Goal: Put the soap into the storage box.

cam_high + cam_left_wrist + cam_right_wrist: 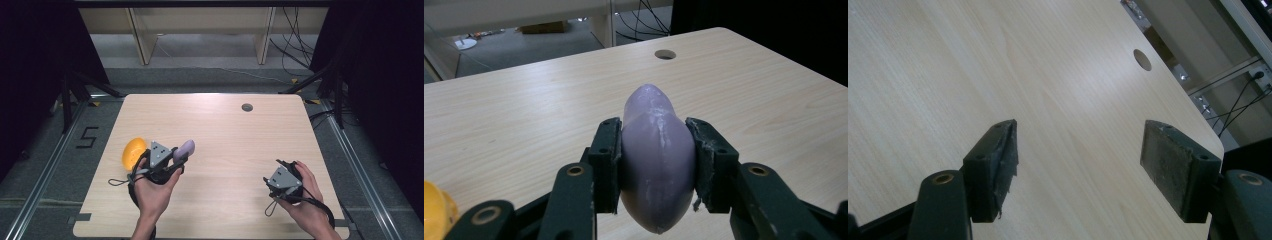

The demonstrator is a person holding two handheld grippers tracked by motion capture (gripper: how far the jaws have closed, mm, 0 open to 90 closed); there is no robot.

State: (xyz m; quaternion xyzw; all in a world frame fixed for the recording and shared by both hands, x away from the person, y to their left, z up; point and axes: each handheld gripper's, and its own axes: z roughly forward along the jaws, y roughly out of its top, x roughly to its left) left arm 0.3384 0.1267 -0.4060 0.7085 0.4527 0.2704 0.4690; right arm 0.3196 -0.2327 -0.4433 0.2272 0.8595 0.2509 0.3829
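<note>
Near the table's (215, 210) front edge, the right gripper (280, 170) rests at the right with its jaws spread wide over bare wood. At the near left, the left gripper (181, 156) pinches a purple egg-shaped object (185, 148) between its pads, lifted above the tabletop. Just to its left lies a yellow bowl (133, 151), tipped on its side, contents not visible. Beyond, the tabletop lies open up to a cable hole (247, 107) near the far edge.

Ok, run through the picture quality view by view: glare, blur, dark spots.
High view: a pale glare patch on the table near the hole, both sides black, everything slightly soft. Left gripper view: the purple piece in the left tongs is sharp with small highlights; the floor behind is blurred. Right gripper view: sheen streaks across the wood, and the open right tongs look soft.
</note>
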